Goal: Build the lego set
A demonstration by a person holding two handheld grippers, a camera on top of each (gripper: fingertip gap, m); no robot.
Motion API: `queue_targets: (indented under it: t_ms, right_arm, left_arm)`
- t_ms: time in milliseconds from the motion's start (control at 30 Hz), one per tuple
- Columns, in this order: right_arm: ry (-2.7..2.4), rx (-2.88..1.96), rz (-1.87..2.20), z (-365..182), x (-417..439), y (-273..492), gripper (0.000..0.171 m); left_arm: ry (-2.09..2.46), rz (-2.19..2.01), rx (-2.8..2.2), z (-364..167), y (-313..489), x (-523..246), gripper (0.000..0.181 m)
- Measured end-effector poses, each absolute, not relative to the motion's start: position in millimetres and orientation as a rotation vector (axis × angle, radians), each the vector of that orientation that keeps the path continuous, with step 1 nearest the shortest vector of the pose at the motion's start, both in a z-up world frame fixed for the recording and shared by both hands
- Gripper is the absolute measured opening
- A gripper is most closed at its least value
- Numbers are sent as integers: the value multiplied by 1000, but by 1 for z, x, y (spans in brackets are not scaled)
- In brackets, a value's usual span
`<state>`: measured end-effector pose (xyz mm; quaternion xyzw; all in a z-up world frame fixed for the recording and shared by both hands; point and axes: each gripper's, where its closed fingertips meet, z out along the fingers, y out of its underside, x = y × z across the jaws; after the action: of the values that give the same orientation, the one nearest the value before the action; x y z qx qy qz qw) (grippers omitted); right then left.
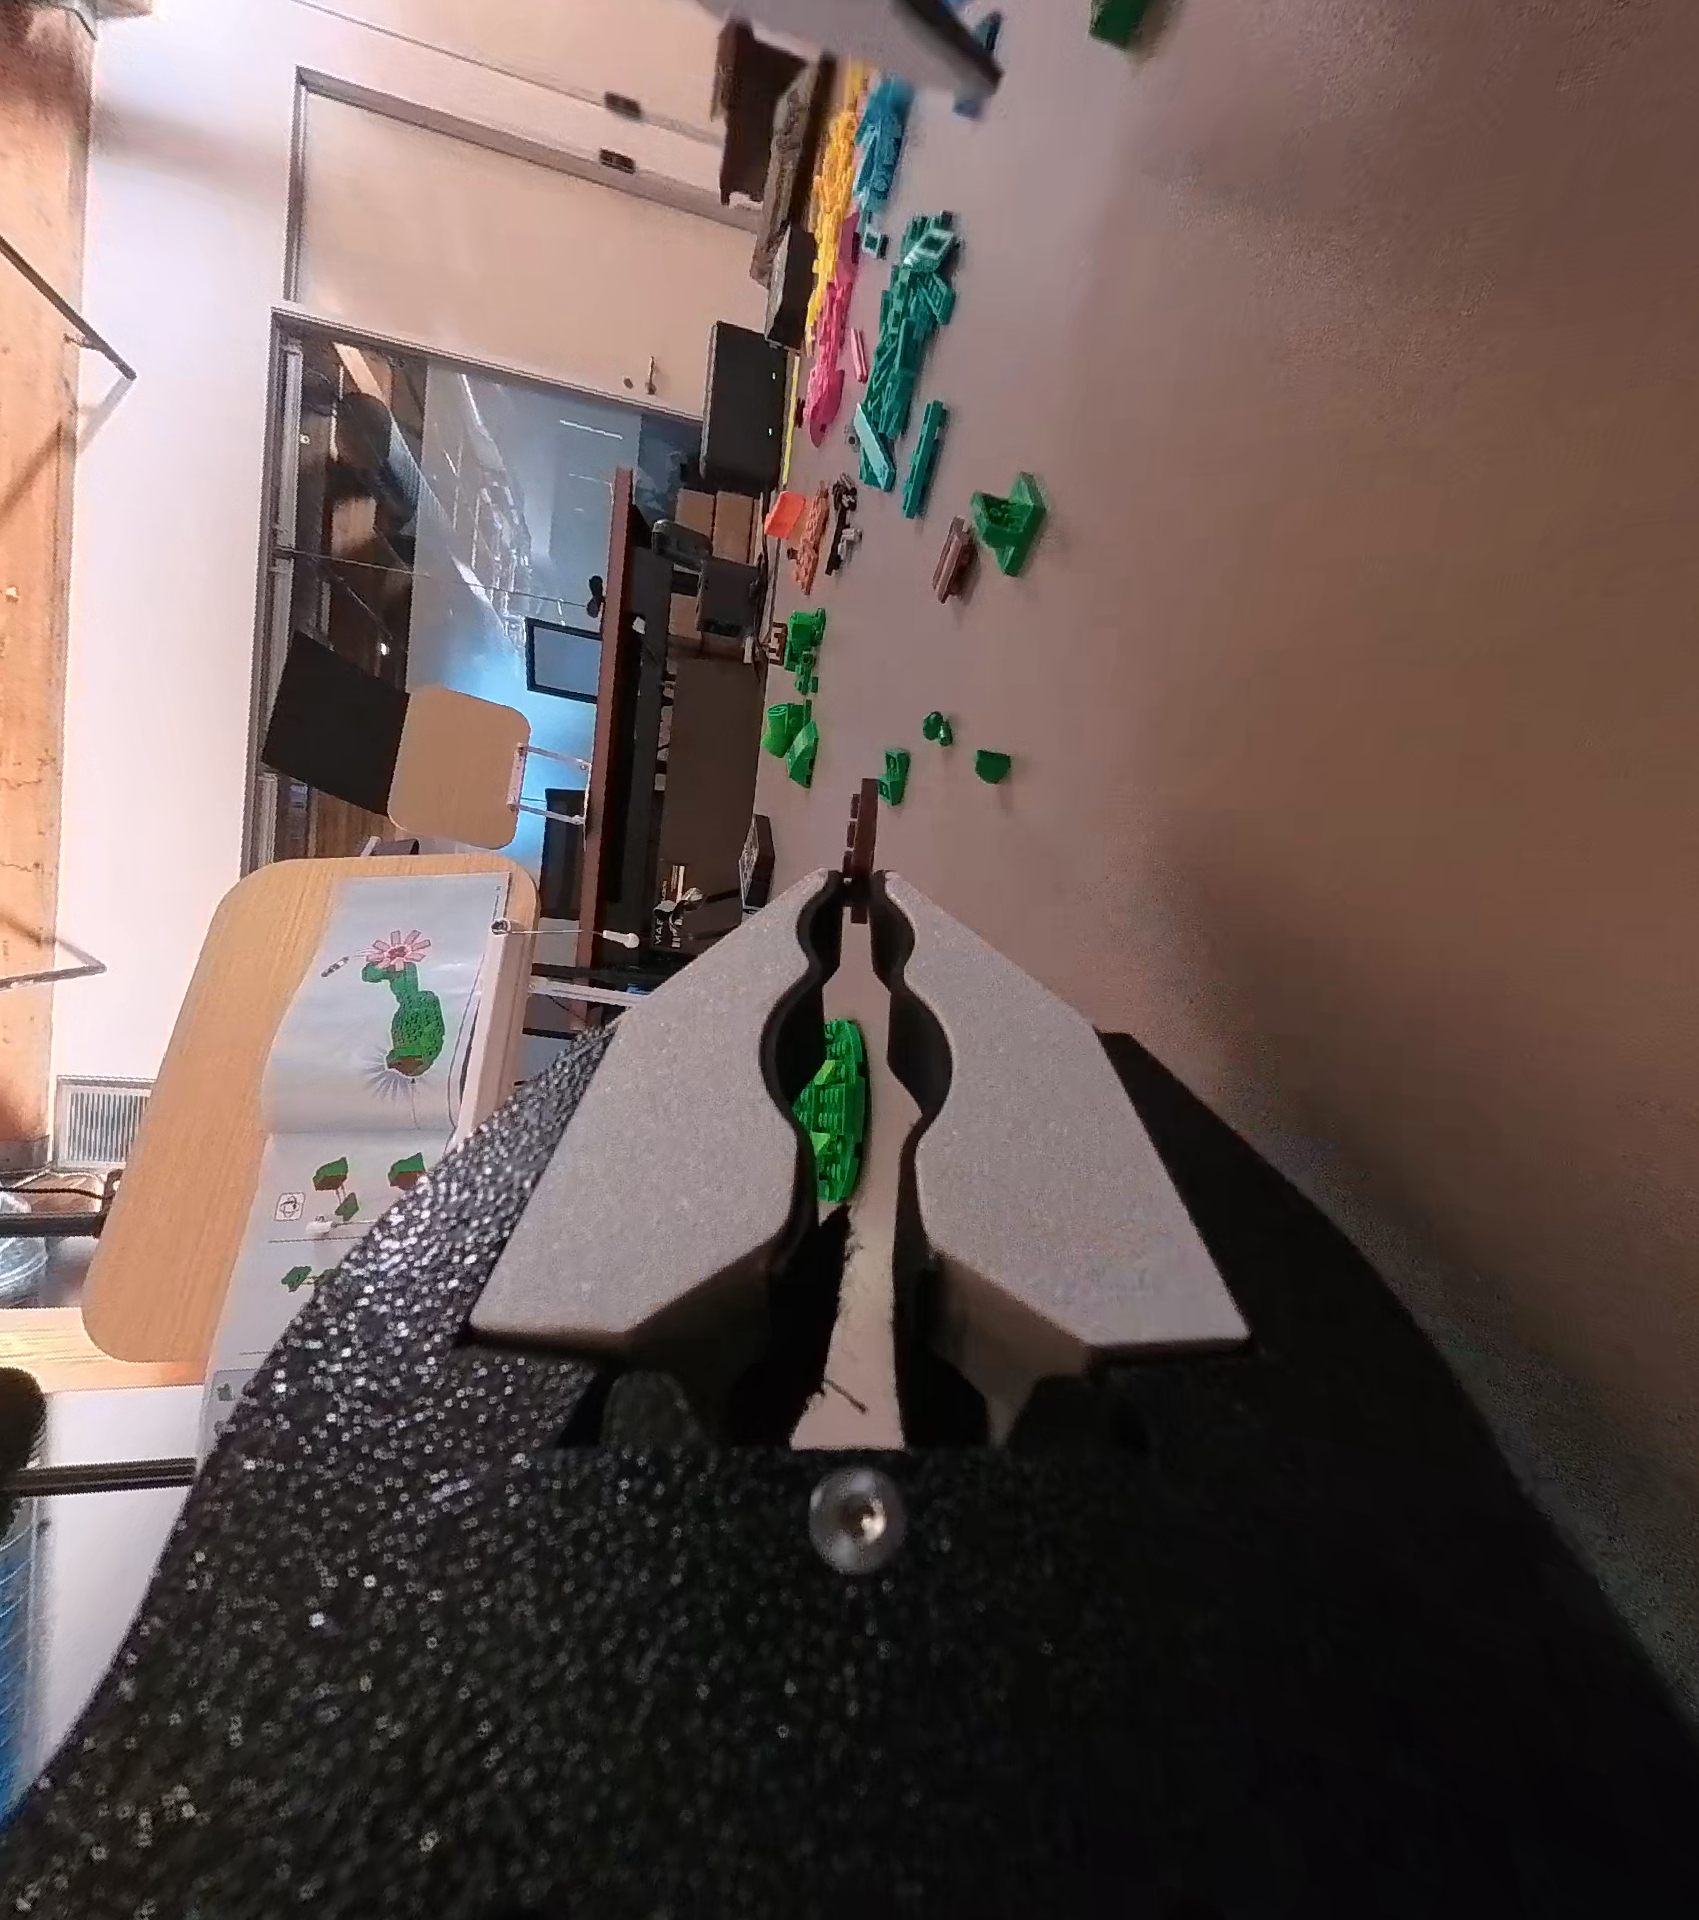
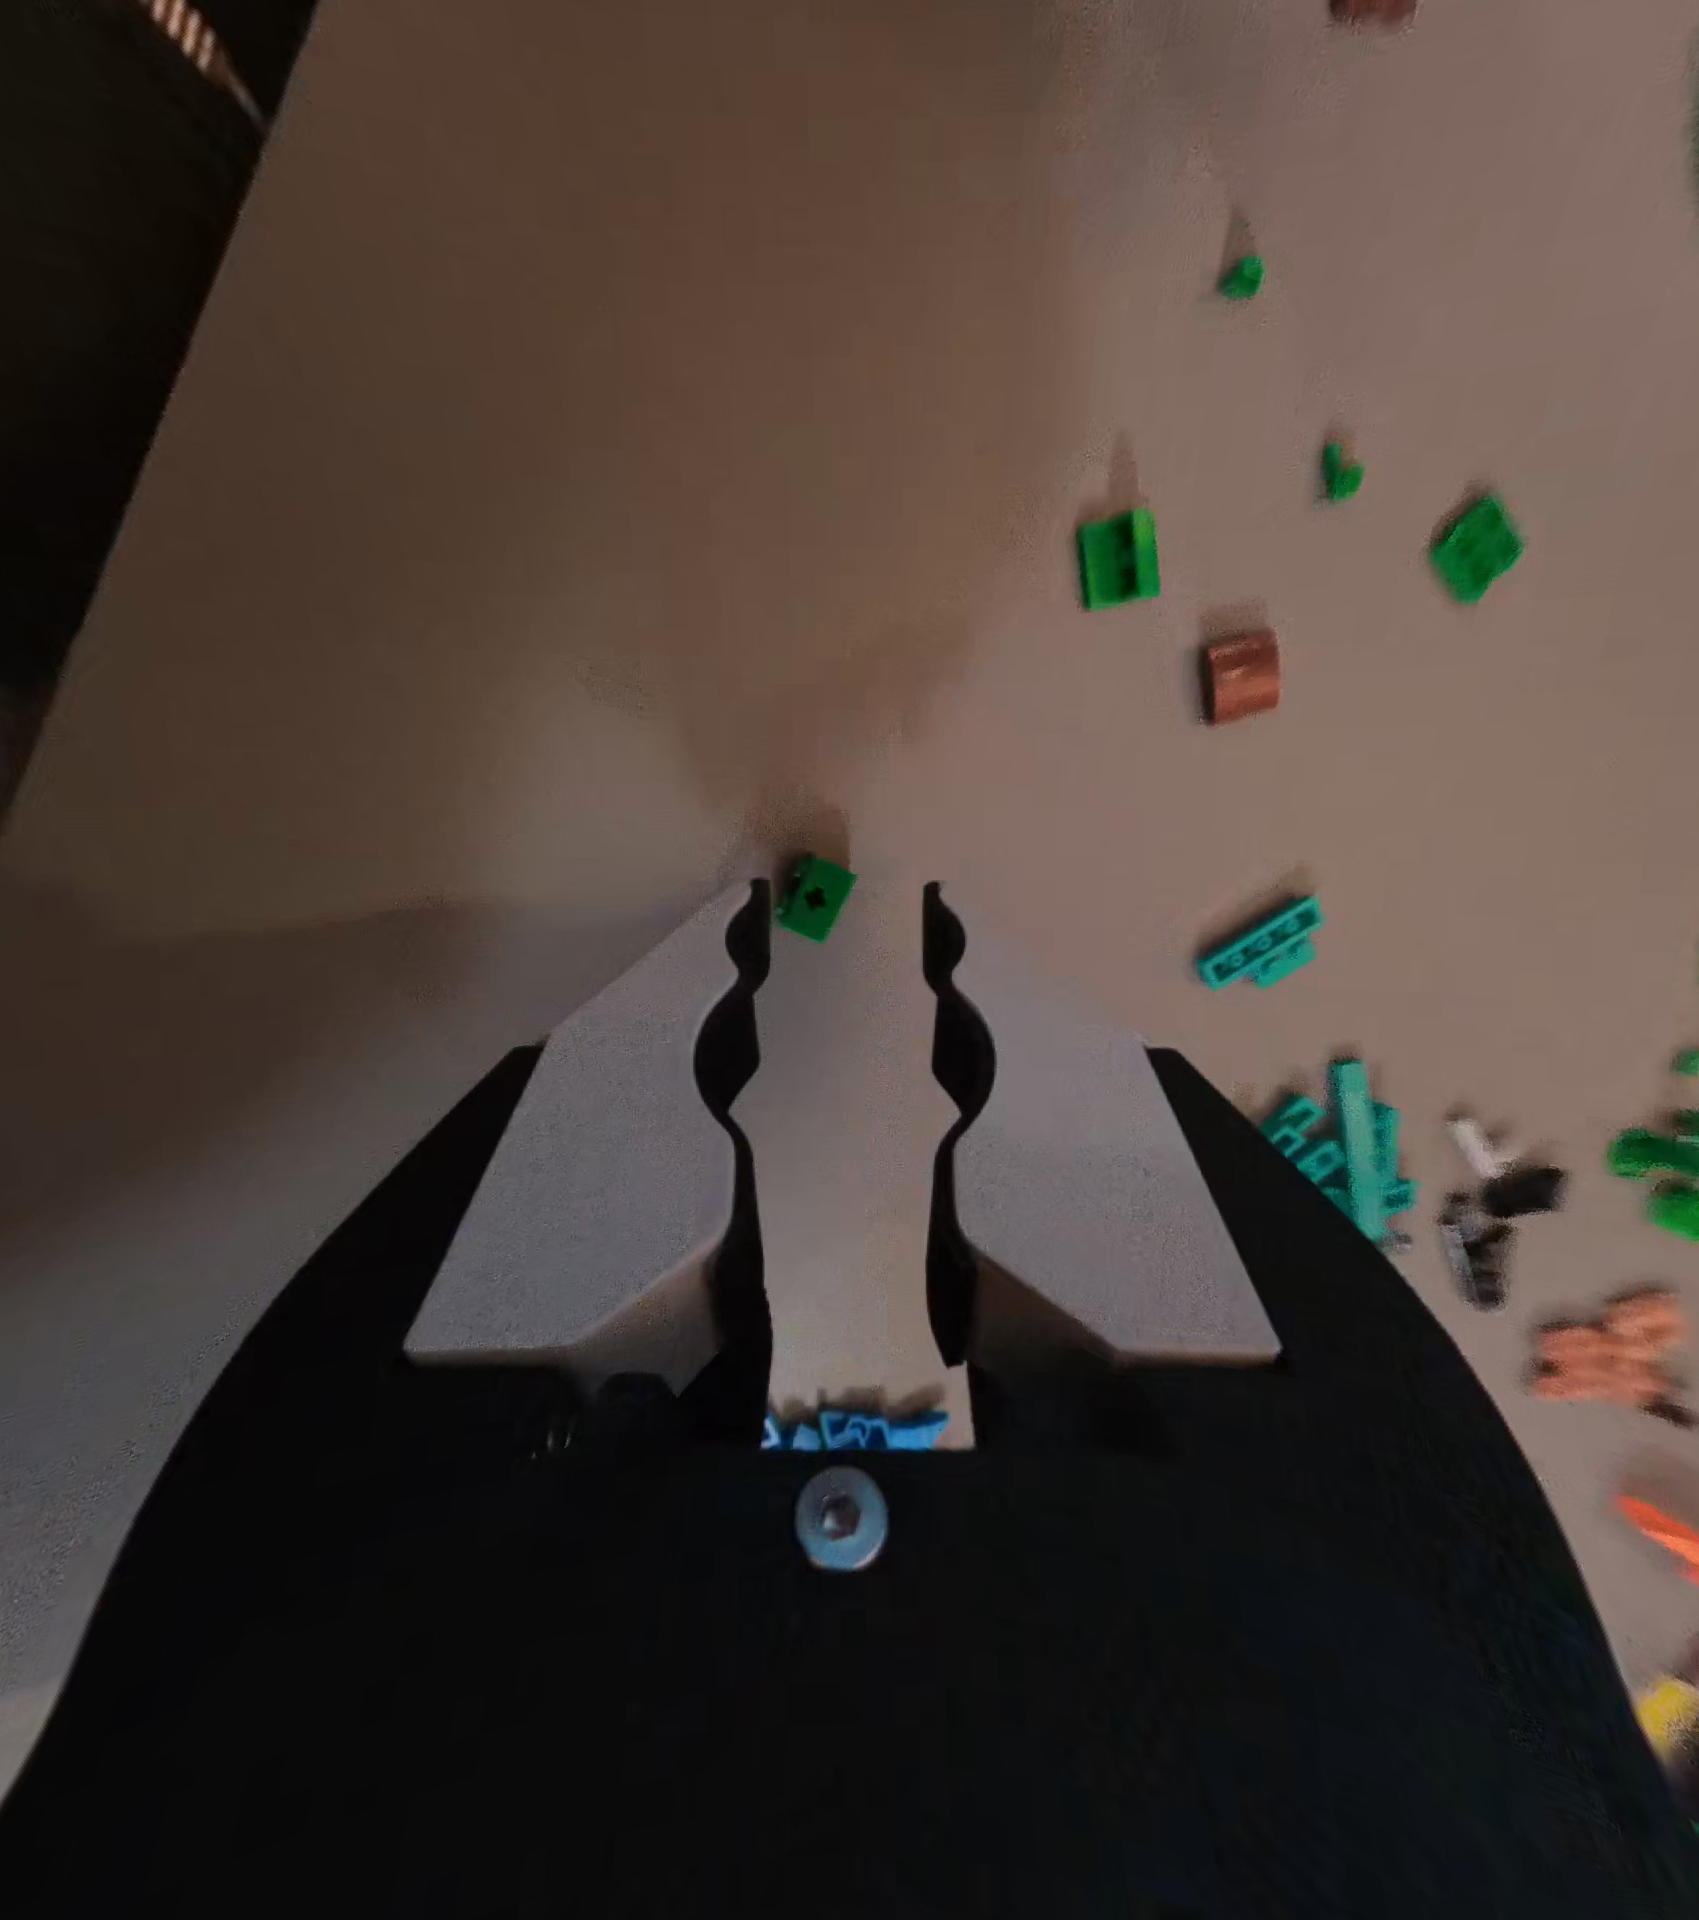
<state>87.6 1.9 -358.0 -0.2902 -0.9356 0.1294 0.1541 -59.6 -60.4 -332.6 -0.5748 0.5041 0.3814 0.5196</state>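
In the left wrist view my left gripper [image 1: 857,878] is shut on a thin dark brown lego piece [image 1: 861,842] that sticks out past the fingertips. The view is rolled sideways. A green built piece [image 1: 834,1112] shows through the gap behind the fingers. In the right wrist view my right gripper [image 2: 843,899] is open and empty. It is low over the table, with a small green lego piece [image 2: 814,896] lying just inside its left fingertip. The view is blurred by motion.
Loose green [image 1: 1006,520], teal [image 1: 902,343], pink and yellow bricks lie in sorted heaps on the tan table [image 1: 1396,623]. An open instruction booklet [image 1: 377,1039] leans on a wooden chair. Near the right gripper lie a green brick [image 2: 1117,558], a brown brick [image 2: 1238,675] and a teal plate [image 2: 1260,940].
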Motion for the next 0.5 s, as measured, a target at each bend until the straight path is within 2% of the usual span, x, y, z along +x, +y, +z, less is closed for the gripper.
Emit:
queue_targets:
  t_ms: [33, 333, 500]
  right_arm:
    - [-2634, -741, 339, -358, 90, -2, 29]
    - [-2552, 17, -241, -360, 106, 0, 34]
    - [-2668, 385, -361, -369, 101, 7, 34]
  left_arm:
    - [1211, 917, -1378, -333, -60, -60, 1]
    - [1227, 926, -1374, -333, -60, -59, 2]
    - [1230, 927, -1373, -333, -61, -59, 2]
